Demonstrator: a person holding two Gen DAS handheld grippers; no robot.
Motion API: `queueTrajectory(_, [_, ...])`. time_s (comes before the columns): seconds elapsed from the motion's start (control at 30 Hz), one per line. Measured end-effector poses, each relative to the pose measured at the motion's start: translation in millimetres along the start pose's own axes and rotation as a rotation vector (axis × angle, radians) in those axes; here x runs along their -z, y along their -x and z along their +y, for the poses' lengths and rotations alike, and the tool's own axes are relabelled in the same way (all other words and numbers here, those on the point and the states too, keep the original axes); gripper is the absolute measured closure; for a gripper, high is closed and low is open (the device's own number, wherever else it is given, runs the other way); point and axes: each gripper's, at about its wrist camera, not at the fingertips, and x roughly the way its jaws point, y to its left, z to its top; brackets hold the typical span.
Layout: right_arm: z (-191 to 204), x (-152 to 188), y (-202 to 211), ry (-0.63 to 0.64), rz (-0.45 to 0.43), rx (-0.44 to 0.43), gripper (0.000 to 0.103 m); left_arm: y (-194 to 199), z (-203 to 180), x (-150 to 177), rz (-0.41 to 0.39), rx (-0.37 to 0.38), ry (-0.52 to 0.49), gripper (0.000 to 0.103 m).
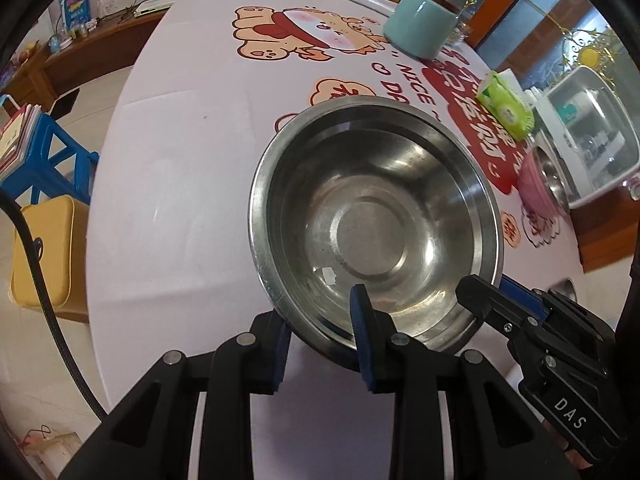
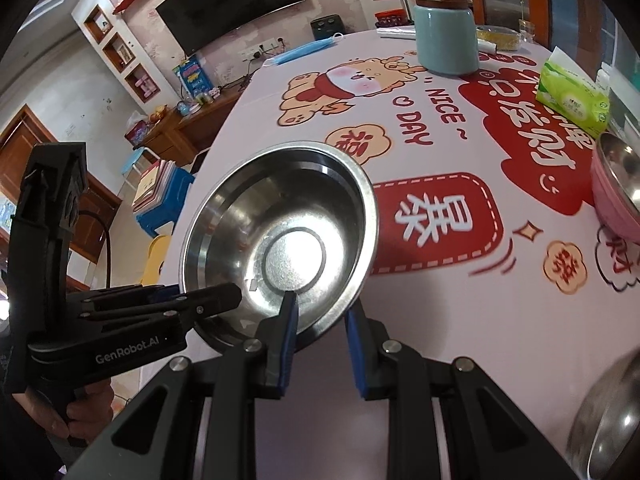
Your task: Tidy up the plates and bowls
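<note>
Left tongs (image 1: 322, 344) and right tongs (image 2: 320, 340) each pinch the near rim of the steel bowl (image 1: 372, 220), held tilted above the worktop (image 1: 172, 184). Judged midway: beyond this bowl stands a pink bowl (image 2: 612, 196) with a steel one nested inside; stacking remains.

Steel bowl (image 1: 376, 224) held over the near part of the table (image 1: 168, 168), toward its near edge, tilted. Left gripper (image 1: 320, 344) clamped on the bowl's near rim; right gripper (image 2: 320, 324) clamped on the same rim just beside it, one finger inside the wall, one outside. Lidded jar (image 2: 446, 36) toward the far edge, behind the bowl. Face mask (image 2: 304, 51) at the far edge, left of the jar. Tissue pack (image 2: 572, 96) near the right edge, right of the jar. Stacked bowls (image 2: 616, 188) at the right edge, nearer than the tissue pack, well apart from the held bowl.
</note>
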Motion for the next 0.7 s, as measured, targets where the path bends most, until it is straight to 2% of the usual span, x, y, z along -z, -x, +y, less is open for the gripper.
queueTrajectory(0.3, [16.4, 38.7, 43.2, 0.030, -0.005, 0.012, 0.080, 43.0, -8.1, 58.6, -0.019, 0.031, 0.020, 0.076])
queueTrajectory(0.7, [19.3, 86.3, 85.4, 0.021, -0.019, 0.023, 0.080, 87.5, -24.9, 124.2, -0.055, 0.069, -0.029, 0.076])
